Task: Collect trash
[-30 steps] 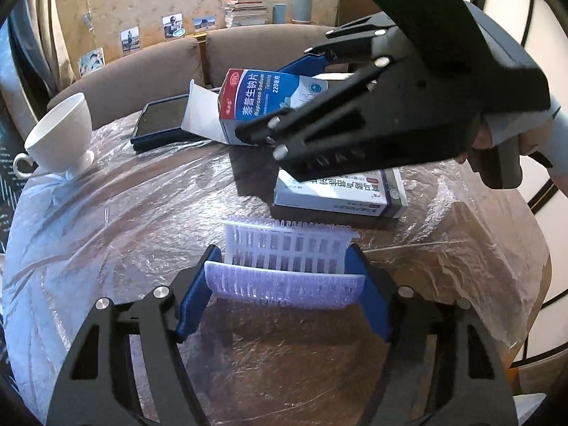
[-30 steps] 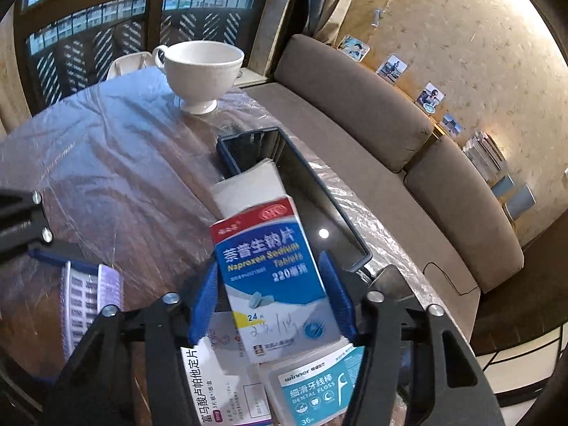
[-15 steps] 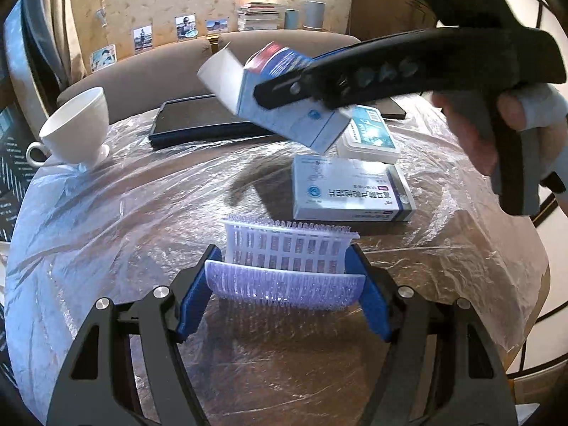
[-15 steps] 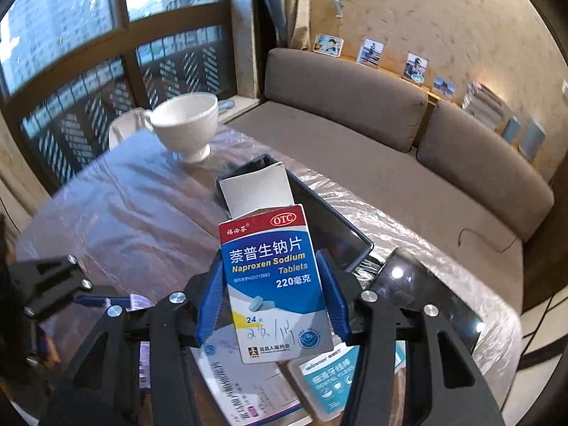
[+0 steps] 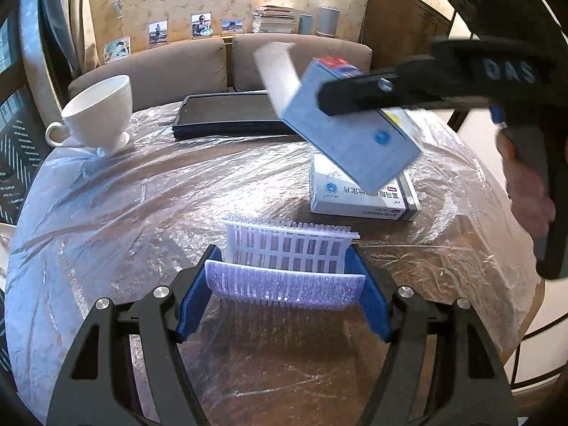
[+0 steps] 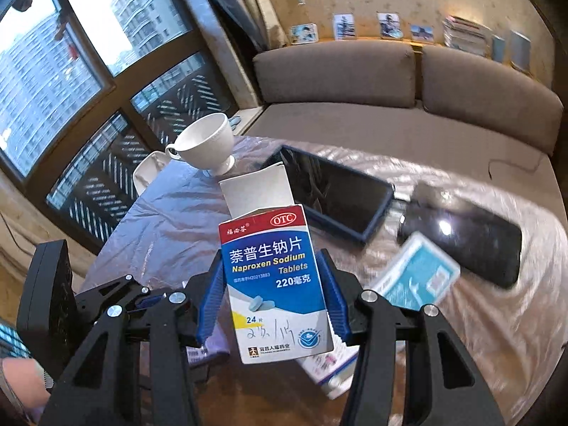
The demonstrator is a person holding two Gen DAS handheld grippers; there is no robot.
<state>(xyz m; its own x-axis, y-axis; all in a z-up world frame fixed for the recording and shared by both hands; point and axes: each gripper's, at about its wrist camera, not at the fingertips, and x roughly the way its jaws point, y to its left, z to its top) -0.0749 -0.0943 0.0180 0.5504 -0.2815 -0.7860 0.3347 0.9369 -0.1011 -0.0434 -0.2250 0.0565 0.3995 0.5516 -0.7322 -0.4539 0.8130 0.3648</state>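
Our left gripper clamps a ribbed, slotted white plastic basket on the crinkled film over the table. Our right gripper pinches a glossy cardboard pill box, flap open, held above the table.

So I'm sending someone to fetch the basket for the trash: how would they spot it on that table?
On the round table covered in clear plastic, look at the near edge, in front of the flat white medicine box. The small white slatted basket sits between the left gripper fingers, the only openwork plastic thing there.
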